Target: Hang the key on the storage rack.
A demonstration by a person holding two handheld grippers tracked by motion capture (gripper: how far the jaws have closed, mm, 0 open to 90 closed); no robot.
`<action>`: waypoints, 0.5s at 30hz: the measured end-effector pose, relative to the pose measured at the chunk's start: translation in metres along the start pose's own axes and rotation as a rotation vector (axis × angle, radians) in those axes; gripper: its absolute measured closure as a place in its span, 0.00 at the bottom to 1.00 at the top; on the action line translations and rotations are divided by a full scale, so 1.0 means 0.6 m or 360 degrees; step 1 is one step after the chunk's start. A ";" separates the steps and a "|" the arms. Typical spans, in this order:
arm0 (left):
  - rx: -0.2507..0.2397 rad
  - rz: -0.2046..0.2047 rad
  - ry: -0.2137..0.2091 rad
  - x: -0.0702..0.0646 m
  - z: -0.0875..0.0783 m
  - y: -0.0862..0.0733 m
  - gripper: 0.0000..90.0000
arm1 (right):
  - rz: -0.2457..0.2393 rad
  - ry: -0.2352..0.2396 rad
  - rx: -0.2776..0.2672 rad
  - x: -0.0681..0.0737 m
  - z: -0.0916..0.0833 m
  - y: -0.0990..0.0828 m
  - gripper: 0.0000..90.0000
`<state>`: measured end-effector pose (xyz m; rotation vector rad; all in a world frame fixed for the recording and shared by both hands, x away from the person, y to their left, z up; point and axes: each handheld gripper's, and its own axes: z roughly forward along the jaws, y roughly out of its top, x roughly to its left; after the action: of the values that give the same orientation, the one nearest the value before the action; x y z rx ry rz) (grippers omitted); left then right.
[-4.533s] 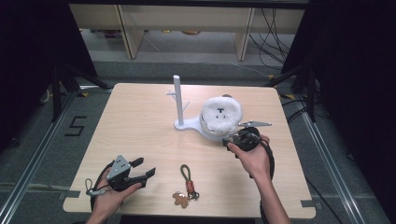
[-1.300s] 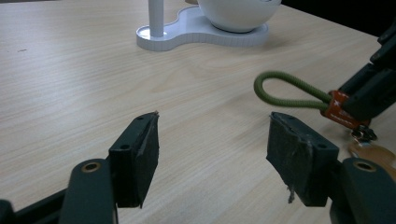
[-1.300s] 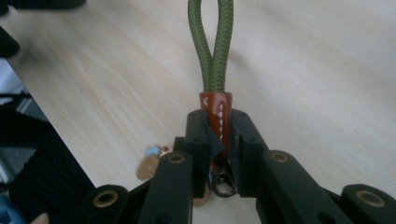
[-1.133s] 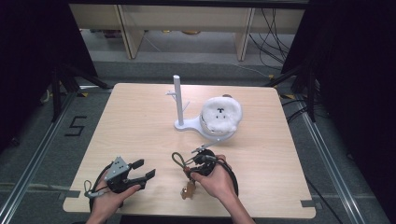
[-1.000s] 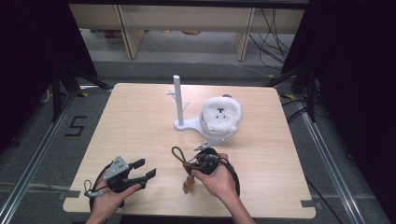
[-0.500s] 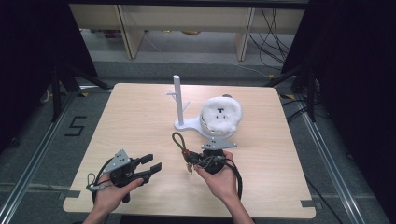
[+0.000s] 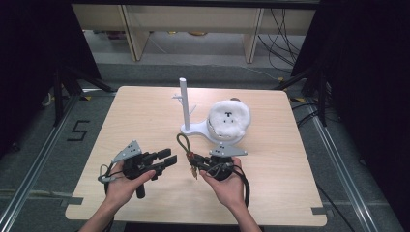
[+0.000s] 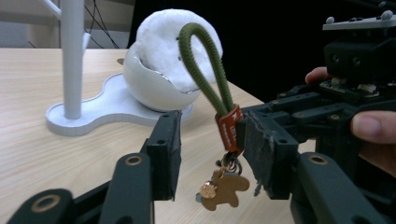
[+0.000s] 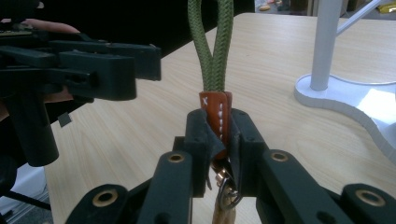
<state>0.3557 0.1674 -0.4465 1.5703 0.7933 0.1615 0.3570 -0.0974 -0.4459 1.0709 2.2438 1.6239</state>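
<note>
My right gripper (image 7: 194,160) (image 9: 217,133) is shut on the orange leather tab (image 9: 215,109) of a keychain (image 7: 183,145), holding it above the table. Its olive cord loop (image 8: 205,65) stands upright, and a brown gingerbread charm (image 8: 225,191) hangs below. My left gripper (image 7: 168,157) (image 8: 212,149) faces it from the left. Its jaws have just been closing and stand either side of the tab (image 8: 229,128), the right pad (image 8: 259,147) close beside it, the left pad well apart.
A white stand (image 7: 184,104) with a post and side pegs rises mid-table. A fluffy white ball (image 7: 229,117) sits in a bowl on its base. The table's front edge (image 7: 193,221) lies near the person's forearms.
The keychain lay on the table at first; the right gripper now holds it up. Over the last second the left gripper rose toward it and its jaws narrowed around the tab.
</note>
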 end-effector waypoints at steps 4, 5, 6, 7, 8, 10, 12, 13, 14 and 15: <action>0.0001 -0.0055 -0.0023 0.006 0.008 0.004 0.70 | 0.0015 0.0008 0.0020 0.003 0.002 0.000 0.89; 0.0010 -0.0109 -0.0032 0.010 0.013 0.006 0.71 | -0.0028 0.0012 0.0029 0.001 0.002 -0.001 0.89; 0.0013 -0.0123 -0.0044 0.012 0.015 0.007 0.72 | 0.0020 0.0021 0.0030 0.005 0.003 -0.002 0.89; 0.0018 -0.0133 -0.0052 0.013 0.018 0.008 0.73 | -0.0005 0.0020 0.0021 0.003 0.004 -0.002 0.89; 0.0027 -0.0142 -0.0056 0.014 0.021 0.009 0.74 | -0.0002 0.0022 0.0021 0.002 0.004 -0.002 0.89; 0.0027 -0.0161 -0.0068 0.014 0.025 0.009 0.75 | 0.0002 0.0017 0.0014 0.003 0.005 -0.002 0.89; 0.0022 -0.0175 -0.0067 0.014 0.026 0.010 0.76 | -0.0013 0.0016 0.0014 0.003 0.007 -0.001 0.89; 0.0014 -0.0185 -0.0080 0.016 0.028 0.009 0.76 | -0.0038 0.0005 0.0012 0.002 0.008 -0.001 0.89; 0.0014 -0.0198 -0.0070 0.016 0.028 0.009 0.76 | -0.0038 0.0005 0.0012 0.002 0.008 -0.001 0.89; -0.0010 -0.0226 -0.0076 0.020 0.030 0.009 0.78 | -0.0030 0.0025 0.0014 0.005 0.008 0.000 0.89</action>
<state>0.3761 0.1597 -0.4489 1.5006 0.8627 0.0229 0.3575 -0.0918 -0.4468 1.0397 2.2660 1.6223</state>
